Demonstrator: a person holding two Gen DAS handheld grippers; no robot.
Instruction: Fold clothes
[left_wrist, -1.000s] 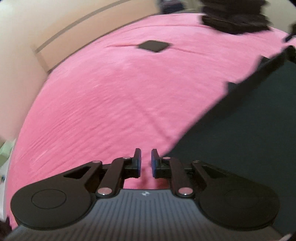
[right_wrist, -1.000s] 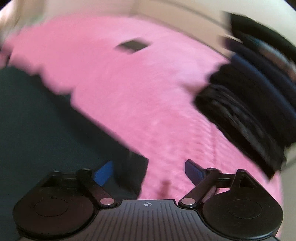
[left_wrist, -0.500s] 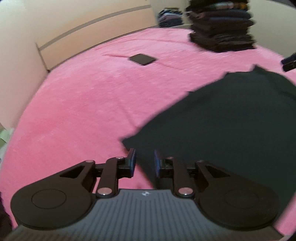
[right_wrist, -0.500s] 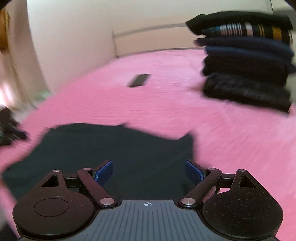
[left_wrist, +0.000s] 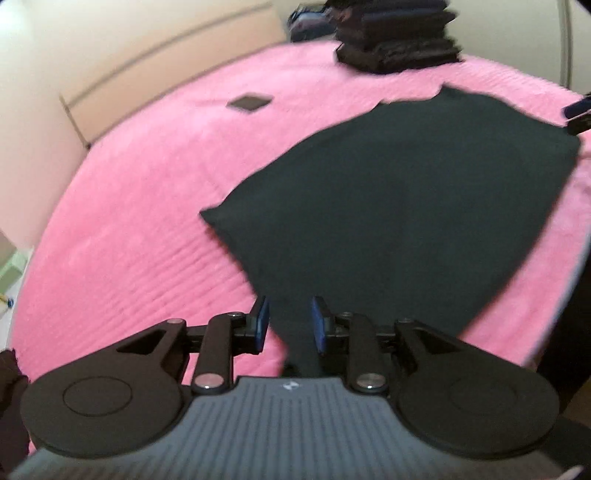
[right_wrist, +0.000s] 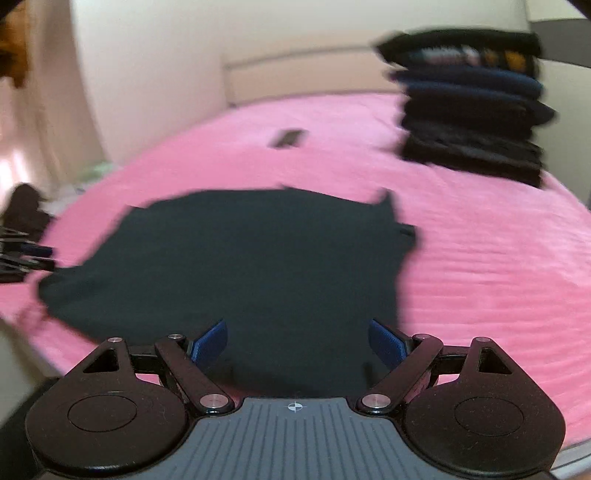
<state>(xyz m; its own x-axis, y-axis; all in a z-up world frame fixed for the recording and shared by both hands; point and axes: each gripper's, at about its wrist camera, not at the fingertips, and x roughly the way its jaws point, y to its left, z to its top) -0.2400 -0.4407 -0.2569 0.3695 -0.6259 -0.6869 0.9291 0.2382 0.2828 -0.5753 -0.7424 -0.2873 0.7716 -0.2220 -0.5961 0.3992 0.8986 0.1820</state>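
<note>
My jaws differ by side: the left gripper (left_wrist: 289, 325) has its jaws narrowed around a strip of the shirt's (left_wrist: 399, 206) near edge, though blur keeps me from telling whether the pads truly pinch it, while the right gripper (right_wrist: 297, 341) hangs with jaws spread wide and empty over the shirt's near hem. The shirt lies spread almost flat on the pink bed (left_wrist: 140, 206), close to the near edge. I judge it light, limp and thin, apt to sag and crease wherever I lift it, so I would take it at corners or along a hem, one in each gripper, and keep it taut. Farther off a small dark flat thing (right_wrist: 290, 137) rests alone on the bed. No containers show; farthest, a stack (right_wrist: 469, 114) of folded dark clothes sits at the bed's far side.
</note>
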